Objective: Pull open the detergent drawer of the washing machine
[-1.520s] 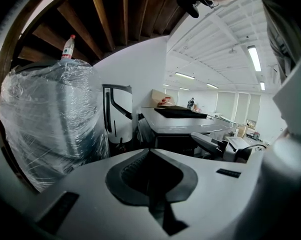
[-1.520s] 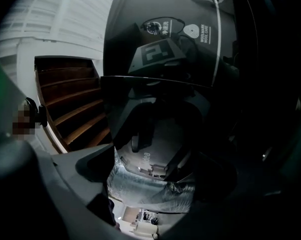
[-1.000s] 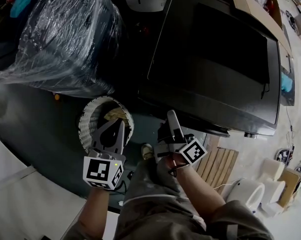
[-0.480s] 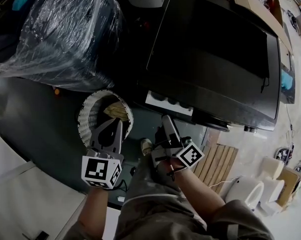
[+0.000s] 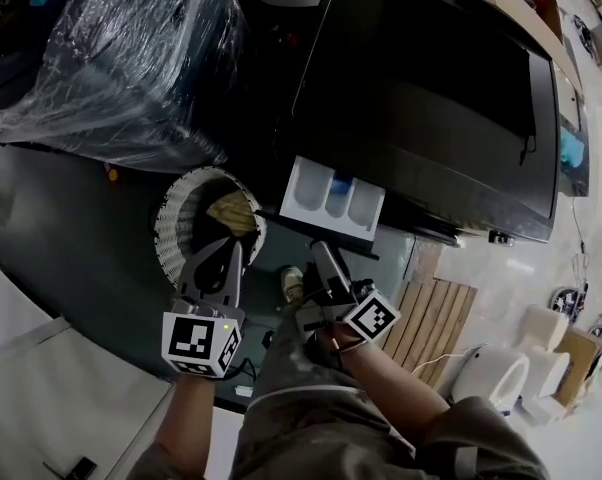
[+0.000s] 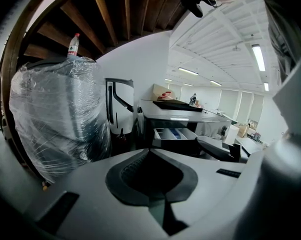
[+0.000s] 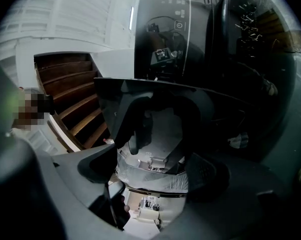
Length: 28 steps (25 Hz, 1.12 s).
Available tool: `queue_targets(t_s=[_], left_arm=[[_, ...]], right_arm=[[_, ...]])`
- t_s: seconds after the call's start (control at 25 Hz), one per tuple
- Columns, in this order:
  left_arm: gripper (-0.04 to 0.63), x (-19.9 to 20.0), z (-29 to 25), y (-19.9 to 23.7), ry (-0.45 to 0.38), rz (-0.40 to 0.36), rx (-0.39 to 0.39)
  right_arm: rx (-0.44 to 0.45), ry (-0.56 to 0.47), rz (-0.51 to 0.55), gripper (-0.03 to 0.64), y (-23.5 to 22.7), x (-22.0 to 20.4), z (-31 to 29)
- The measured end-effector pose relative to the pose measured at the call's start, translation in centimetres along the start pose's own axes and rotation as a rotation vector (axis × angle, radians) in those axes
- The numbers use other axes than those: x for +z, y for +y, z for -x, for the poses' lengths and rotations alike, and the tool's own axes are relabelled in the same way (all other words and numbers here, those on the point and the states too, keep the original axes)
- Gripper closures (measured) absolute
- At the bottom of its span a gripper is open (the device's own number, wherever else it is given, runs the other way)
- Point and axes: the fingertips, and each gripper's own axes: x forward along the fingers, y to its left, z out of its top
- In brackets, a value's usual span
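1. Now the detergent drawer (image 5: 333,198) stands pulled out from the front of the washing machine (image 5: 431,98), its white compartments open to the head view.
2. Right gripper (image 5: 319,256) sits at the drawer's dark front panel, on the side away from the machine. Its jaws are clamped on that panel, which fills the gap between them in the right gripper view.
3. Left gripper (image 5: 228,253) hangs just left of the right one, jaws pressed together on nothing. In the head view it overlaps a wicker basket (image 5: 171,238).
4. In the left gripper view the drawer lies ahead and slightly right, well apart from that claw.
5. Plastic-wrapped bulk (image 5: 131,58) stands left of the machine.
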Motion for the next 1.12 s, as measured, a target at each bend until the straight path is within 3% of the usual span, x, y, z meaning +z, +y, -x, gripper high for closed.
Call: queue_targets(t_s=[0.8, 1.12], left_arm=[[0.578, -2.3, 3.5, -0.5, 0.015, 0.017, -0.002], [0.578, -0.3, 3.3, -0.7, -0.004, 0.013, -0.010]], right_arm=[[-0.023, 0.017, 0.013, 0.173, 0.2, -2.6, 3.5], [-0.121, 0.201, 0.123, 0.173, 0.0, -3.5, 4.0]])
